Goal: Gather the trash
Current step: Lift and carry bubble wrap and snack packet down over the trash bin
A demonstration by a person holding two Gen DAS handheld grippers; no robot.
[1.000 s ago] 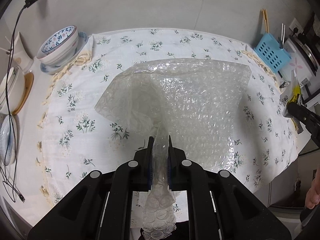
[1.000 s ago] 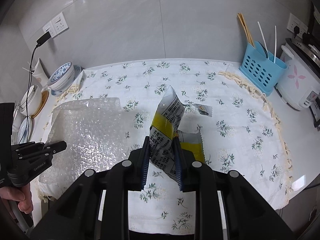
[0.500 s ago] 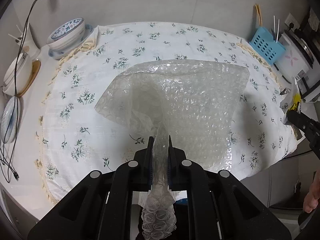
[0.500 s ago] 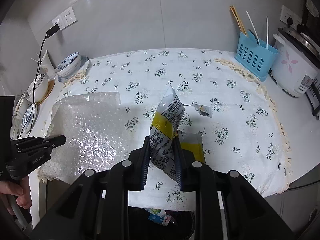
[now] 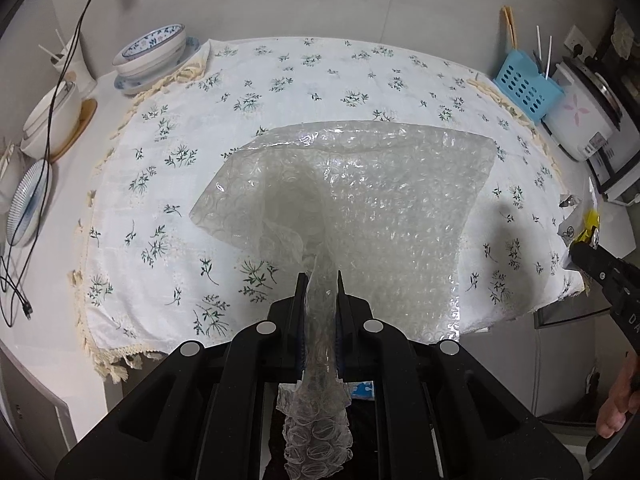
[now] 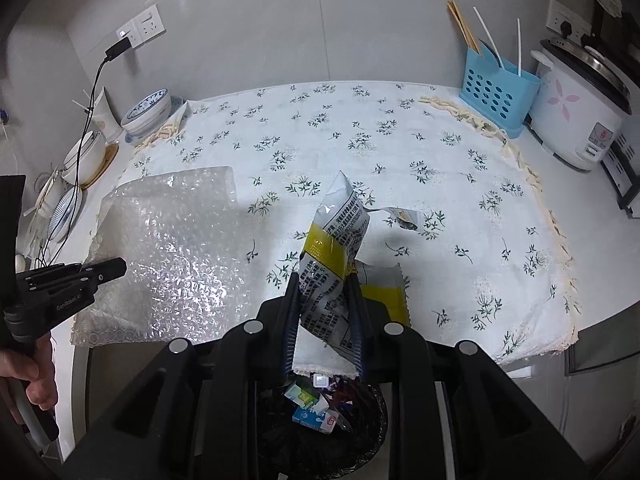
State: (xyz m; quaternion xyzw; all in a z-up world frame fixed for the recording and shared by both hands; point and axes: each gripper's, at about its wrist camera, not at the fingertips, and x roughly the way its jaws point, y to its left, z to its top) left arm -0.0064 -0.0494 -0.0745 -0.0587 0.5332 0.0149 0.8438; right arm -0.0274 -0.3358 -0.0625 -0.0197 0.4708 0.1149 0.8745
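Note:
My left gripper (image 5: 319, 280) is shut on a clear sheet of bubble wrap (image 5: 360, 208), pinched at one corner; the rest spreads over the flowered tablecloth (image 5: 160, 184) and hangs past its front edge. The sheet also shows in the right wrist view (image 6: 172, 248), with the left gripper (image 6: 116, 268) beside it. My right gripper (image 6: 322, 280) is shut on a grey and yellow snack wrapper (image 6: 336, 236), held upright above the table's front edge. Below it stands a black bin (image 6: 360, 420) with cartons and scraps inside. A small torn wrapper scrap (image 6: 404, 218) lies on the cloth.
Blue-patterned bowls (image 5: 152, 52), white pots and a black cable (image 5: 68, 80) stand at the left. A blue utensil holder (image 6: 496, 92) with chopsticks and a white rice cooker (image 6: 580, 104) stand at the right. A wall socket (image 6: 140, 30) is behind.
Both grippers have pulled back and up from the table with their trash. The bin has come into the right wrist view. The bubble wrap has slid toward the front edge.

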